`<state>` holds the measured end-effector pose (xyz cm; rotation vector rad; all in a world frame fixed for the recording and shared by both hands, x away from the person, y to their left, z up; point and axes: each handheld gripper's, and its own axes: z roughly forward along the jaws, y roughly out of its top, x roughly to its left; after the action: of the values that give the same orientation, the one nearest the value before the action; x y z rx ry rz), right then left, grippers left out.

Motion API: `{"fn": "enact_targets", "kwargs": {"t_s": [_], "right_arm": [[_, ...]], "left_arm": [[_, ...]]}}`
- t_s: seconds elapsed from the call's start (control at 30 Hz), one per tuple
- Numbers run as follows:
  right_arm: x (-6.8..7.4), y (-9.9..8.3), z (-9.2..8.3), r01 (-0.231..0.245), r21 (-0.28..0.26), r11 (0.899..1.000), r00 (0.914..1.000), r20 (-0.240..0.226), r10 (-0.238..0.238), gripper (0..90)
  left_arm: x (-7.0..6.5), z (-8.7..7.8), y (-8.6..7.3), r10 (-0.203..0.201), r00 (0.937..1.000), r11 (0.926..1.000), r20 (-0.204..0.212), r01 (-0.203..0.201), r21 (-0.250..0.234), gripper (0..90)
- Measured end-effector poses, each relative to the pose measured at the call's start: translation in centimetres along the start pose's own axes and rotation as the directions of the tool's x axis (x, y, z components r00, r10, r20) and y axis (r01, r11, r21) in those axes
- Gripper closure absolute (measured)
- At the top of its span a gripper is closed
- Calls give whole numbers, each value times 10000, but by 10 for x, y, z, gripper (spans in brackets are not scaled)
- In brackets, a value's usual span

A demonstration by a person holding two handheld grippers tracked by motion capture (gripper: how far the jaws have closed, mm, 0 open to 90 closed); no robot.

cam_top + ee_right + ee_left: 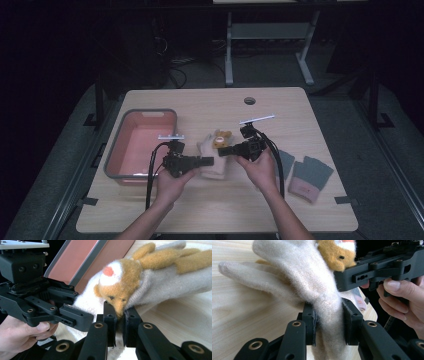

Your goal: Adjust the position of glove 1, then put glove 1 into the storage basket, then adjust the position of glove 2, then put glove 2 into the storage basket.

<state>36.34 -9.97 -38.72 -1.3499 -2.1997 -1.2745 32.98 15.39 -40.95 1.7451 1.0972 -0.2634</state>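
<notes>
Cream glove (212, 156) with a tan bear patch (222, 138), lying mid-table just right of the pink bin (142, 145), gripped from both sides. Left gripper (207, 161) clamped on the glove's cuff (328, 315), jaws pressing the fleece flat between them; right gripper (223, 150) pinched tight on the bear patch's head (117, 293) at the glove's upper edge. Two grey fingerless gloves (307, 176) resting well apart near the table's (280, 107) right edge.

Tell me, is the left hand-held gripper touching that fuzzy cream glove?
Touching. The left gripper view shows the left hand-held gripper pinching the glove.
</notes>
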Motion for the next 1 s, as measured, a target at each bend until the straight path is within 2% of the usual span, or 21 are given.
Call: {"fn": "enact_targets", "kwargs": {"t_s": [0.17, 0.63, 1.0], "right_arm": [[-1, 0, 0, -57, -52, 10000, 9998, -203, 56, 831], [13, 14, -1, 262, 50, 9996, 9996, -45, -262, 832], [18, 22, 1, 240, 9, 9997, 9993, -271, -240, 832]], "left_arm": [[0, -2, 2, -26, 10000, 10000, 44, 26, 6, 682], [-1, -11, 8, 72, 9999, 9998, 75, -71, -172, 683], [0, -20, 13, -34, 9999, 9996, 129, 37, -273, 684]]}}
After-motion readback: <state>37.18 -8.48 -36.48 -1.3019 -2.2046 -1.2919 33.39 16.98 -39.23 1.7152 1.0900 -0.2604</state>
